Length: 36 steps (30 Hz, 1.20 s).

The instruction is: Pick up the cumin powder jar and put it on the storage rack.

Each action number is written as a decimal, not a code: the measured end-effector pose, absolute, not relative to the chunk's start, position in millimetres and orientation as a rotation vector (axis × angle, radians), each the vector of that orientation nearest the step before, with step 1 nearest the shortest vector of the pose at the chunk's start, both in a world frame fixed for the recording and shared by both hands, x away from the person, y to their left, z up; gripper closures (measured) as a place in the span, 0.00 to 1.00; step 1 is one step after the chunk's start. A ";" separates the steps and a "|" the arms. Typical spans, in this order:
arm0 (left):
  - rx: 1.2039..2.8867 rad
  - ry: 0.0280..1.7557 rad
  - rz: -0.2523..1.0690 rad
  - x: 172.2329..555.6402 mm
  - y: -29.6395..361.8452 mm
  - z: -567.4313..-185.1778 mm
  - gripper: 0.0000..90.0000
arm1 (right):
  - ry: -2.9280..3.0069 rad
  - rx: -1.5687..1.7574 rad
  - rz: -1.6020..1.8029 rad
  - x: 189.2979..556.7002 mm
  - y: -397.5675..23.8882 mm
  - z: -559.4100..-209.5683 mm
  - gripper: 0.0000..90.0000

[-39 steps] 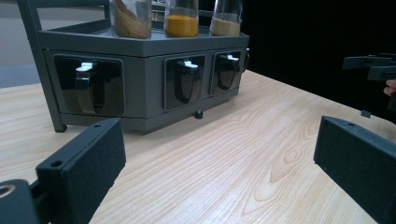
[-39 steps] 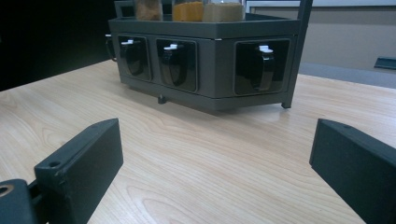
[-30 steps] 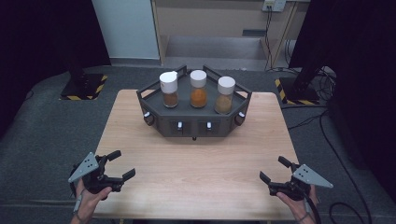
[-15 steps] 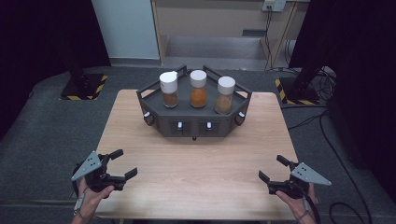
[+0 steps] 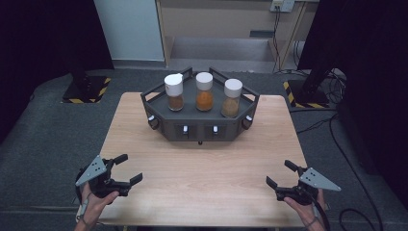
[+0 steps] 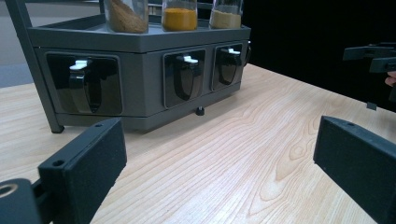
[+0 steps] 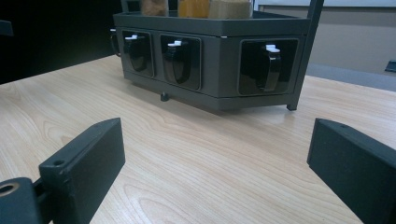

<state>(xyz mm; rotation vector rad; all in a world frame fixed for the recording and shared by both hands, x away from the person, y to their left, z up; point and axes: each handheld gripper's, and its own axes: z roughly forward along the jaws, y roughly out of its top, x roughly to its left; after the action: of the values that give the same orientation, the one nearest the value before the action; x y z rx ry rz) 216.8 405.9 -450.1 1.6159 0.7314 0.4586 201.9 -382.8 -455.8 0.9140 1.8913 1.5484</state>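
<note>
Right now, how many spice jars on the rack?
3, in a row atop the grey rack: left jar, brown; middle jar, orange; right jar, tan. None seems hidden.

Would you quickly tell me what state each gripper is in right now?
Left gripper: open, holding nothing, near the table's front edge.
Right gripper: open, holding nothing, also near the front edge.

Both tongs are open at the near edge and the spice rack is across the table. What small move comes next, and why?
Probably ease the left tongs forward toward the grey rack. Both tongs hang open and empty over the table's near edge, the right tongs likewise, well short of the three capped jars and the rack's front handles. Nothing lies in the way.
</note>
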 end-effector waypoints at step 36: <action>1.643 0.702 0.434 221.8 403.0 -449.3 0.03 | 1.907 0.898 1.560 203.7 -383.3 -455.8 0.06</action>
<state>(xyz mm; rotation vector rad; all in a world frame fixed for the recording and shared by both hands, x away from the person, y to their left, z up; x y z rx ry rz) 221.8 403.0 -449.3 1.6432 0.7023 0.4340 203.7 -383.3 -455.8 0.8978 1.9069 1.5599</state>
